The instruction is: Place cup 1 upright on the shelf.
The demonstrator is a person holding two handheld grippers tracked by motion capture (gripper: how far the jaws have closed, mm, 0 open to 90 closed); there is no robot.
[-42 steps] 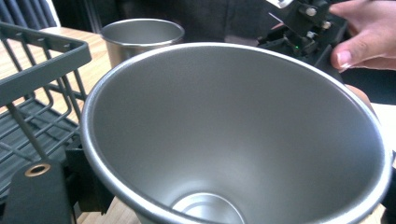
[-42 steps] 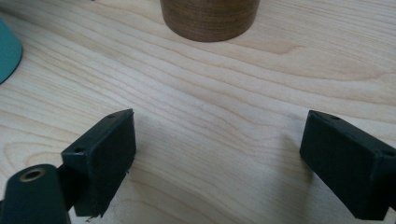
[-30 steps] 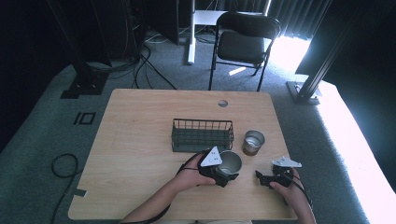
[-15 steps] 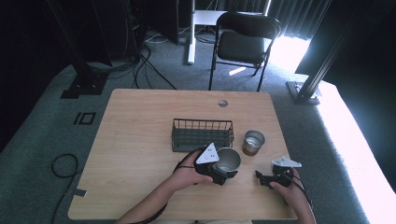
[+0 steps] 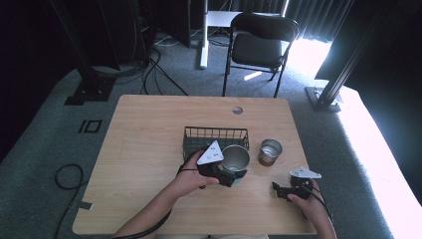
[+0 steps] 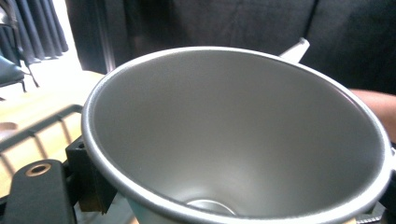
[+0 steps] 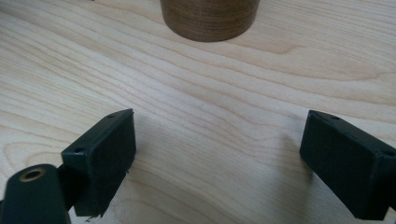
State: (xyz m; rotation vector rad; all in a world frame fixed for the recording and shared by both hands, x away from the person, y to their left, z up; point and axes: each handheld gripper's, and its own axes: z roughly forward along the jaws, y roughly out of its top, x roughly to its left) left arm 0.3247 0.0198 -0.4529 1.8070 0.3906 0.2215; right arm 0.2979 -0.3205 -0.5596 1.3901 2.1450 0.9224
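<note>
Table first: the wire basket sits mid-table. The steel cup, pinched by the left gripper, has just lifted, now at the basket's near-right edge. The right gripper, jaws spread, rests near-right.

Colours here: the wide brushed-steel cup is plain matte silver-grey inside and out. The smaller metal cup looks silver too, with a brownish tint on its side. The wire basket is black. Both claws have black pads, the left claw topped by a pale grey triangular plate. The wooden surface is light tan with wavy grain.
</note>
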